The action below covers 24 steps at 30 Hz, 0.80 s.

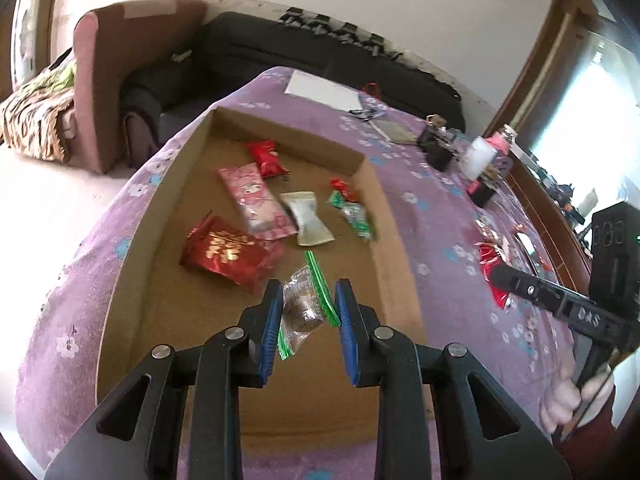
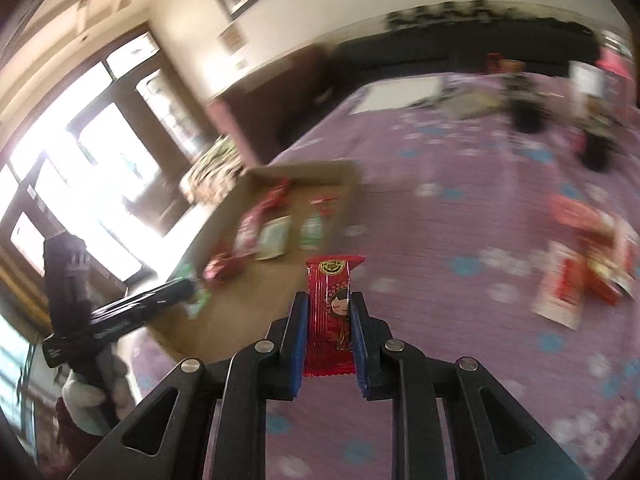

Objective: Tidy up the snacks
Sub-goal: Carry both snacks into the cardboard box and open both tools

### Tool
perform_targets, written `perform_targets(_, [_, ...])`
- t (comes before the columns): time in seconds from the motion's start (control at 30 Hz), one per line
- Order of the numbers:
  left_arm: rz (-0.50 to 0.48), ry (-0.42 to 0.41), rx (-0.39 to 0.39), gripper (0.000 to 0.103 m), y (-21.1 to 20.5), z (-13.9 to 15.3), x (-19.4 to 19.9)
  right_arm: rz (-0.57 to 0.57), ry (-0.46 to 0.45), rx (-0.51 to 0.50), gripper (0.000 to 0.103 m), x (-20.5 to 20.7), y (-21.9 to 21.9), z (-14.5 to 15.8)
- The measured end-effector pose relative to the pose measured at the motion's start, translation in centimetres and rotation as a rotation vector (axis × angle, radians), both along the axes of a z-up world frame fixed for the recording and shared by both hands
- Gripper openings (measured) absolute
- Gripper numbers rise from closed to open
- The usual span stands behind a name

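Observation:
My left gripper hangs over the near part of a shallow cardboard box and is shut on a clear, green-edged snack packet. Several snacks lie in the box: a red-and-gold packet, a pink packet, a white one, a small red one and green-and-red candies. My right gripper is shut on a red snack packet with a cartoon figure, above the purple cloth to the right of the box. The right gripper also shows at the left wrist view's right edge.
A purple flowered cloth covers the table. More red and white snack packets lie loose on it at the right. White paper, dark boxes and a bottle stand at the far end. A dark sofa lies beyond.

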<state>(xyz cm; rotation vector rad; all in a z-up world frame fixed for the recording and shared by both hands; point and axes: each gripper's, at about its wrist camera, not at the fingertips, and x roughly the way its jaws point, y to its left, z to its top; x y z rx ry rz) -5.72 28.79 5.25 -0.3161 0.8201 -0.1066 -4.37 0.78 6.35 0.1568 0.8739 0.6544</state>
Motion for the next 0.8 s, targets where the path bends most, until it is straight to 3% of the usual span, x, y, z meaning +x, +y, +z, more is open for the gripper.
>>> perform_targets(0.1, [0.015, 0.019, -0.016, 0.024, 0.9, -0.6, 0.9, 0.088, 0.014, -0.024, 0.02, 0.6, 4.7, -0.4])
perform_targets(0.27, [0.052, 0.051, -0.053, 0.025, 2.3, -1.5, 1.8, 0.142, 0.04, -0.066, 0.02, 2.0, 10.1, -2.0])
perform_targets(0.47, [0.06, 0.049, -0.068, 0.027, 2.7, -1.5, 2.0, 0.151, 0.067, -0.098, 0.02, 3.2, 13.1, -4.0])
perform_targets(0.53, [0.06, 0.055, -0.061, 0.041, 2.7, -1.5, 1.9, 0.156, 0.063, -0.116, 0.02, 3.2, 13.8, -4.4])
perform_targets(0.6, [0.065, 0.051, -0.061, 0.049, 2.7, -1.2, 1.7, 0.159, 0.056, -0.131, 0.023, 3.1, 14.2, -4.7])
perform_targets(0.8, [0.073, 0.034, -0.053, 0.05, 2.4, 0.2, 0.7, 0.148, 0.048, -0.125, 0.025, 3.1, 14.2, -4.8])
